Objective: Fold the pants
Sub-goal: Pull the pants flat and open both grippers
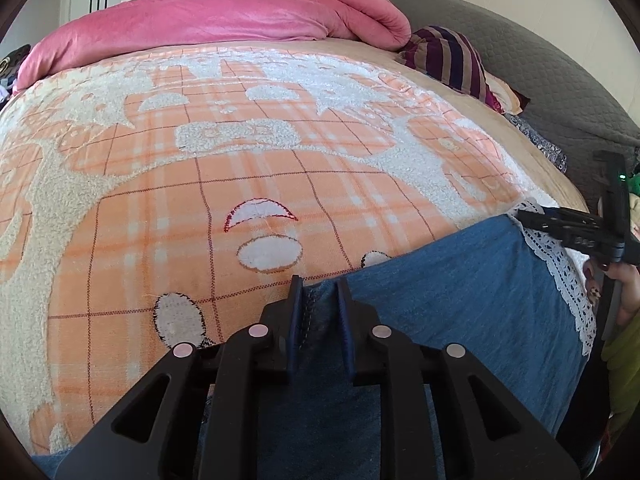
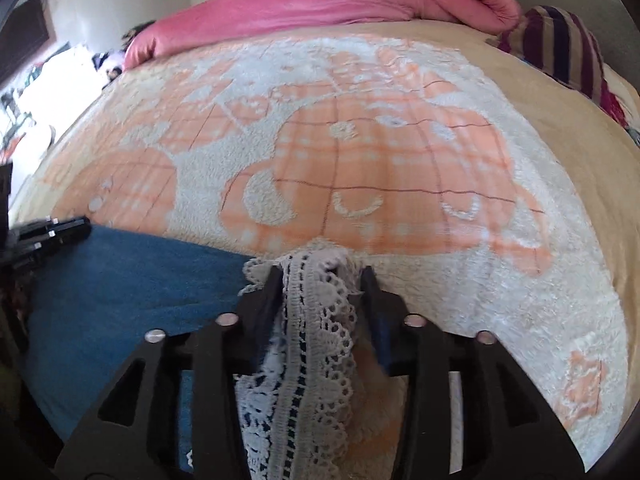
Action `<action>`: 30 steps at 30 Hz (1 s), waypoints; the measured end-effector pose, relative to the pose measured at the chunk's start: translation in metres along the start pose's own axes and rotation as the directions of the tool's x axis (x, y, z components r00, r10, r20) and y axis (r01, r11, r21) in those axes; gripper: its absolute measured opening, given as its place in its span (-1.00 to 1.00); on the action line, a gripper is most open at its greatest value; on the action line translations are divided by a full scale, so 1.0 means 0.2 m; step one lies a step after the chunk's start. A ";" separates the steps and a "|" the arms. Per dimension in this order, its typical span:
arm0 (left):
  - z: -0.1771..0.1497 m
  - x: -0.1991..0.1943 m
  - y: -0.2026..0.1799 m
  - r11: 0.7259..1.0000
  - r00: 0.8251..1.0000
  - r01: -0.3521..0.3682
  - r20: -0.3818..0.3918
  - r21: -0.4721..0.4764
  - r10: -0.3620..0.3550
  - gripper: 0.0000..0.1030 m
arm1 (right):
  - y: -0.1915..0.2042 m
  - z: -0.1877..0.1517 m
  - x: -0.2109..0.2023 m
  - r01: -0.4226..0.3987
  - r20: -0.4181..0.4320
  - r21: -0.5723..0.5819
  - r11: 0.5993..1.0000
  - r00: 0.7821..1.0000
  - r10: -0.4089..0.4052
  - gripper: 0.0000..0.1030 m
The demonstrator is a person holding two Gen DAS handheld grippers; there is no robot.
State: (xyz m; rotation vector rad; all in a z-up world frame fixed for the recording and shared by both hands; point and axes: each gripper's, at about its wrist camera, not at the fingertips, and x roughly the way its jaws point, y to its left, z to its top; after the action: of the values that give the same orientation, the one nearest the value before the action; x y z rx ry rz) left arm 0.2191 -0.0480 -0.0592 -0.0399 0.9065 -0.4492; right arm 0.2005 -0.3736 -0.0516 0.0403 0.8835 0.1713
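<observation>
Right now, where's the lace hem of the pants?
The white lace hem is pinched in the right gripper, at the near edge of the orange blanket. In the left wrist view it sits at the right end of the blue denim.

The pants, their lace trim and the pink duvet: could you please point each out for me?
pants (image 1: 448,292), left wrist view, on the flat blue denim.
lace trim (image 2: 316,320), right wrist view, on the white lace bunched between the claw's fingers.
pink duvet (image 1: 208,24), left wrist view, on its rolled top.

Left gripper (image 1: 319,286) jaws pinched, right gripper (image 2: 322,276) jaws clamped
</observation>
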 end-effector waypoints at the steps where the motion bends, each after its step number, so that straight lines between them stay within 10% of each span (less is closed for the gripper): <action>1: 0.00 -0.02 0.00 1.000 1.000 -0.003 0.016 -0.004 0.004 -0.62 | 0.00 -0.01 -0.07 0.012 0.038 0.008 1.000 0.999 -0.012 -0.15; 6: 0.00 -0.20 -0.02 1.000 0.994 0.009 0.109 -0.004 -0.008 -0.61 | 0.09 -0.15 -0.36 -0.065 0.192 0.003 0.998 0.979 0.064 0.21; 18: -0.39 -0.51 -0.12 0.997 0.991 -0.072 0.115 0.006 0.071 -0.07 | 0.76 -0.43 -0.25 -0.121 0.022 -0.348 0.930 0.990 0.138 0.38; 23: -0.52 -0.53 0.09 0.972 0.978 -0.194 0.055 -0.134 0.203 0.06 | 0.67 -0.47 -0.17 -0.094 -0.070 -0.278 0.956 0.995 0.077 0.41; 26: -0.57 -0.59 0.21 0.964 0.978 -0.175 0.077 -0.200 0.194 -0.30 | 0.52 -0.49 -0.22 -0.078 -0.061 -0.199 0.977 0.996 0.067 0.36; 30: -0.59 -0.59 0.22 0.963 0.977 -0.171 0.091 -0.207 0.193 -0.31 | 0.43 -0.51 -0.24 -0.119 -0.049 -0.139 0.983 0.992 0.113 0.30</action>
State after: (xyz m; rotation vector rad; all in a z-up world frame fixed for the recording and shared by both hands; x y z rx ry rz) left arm 0.0822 0.0572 -0.0526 -0.1609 0.8346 -0.1822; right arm 0.0799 -0.3010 -0.0702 -0.0441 0.9084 0.3446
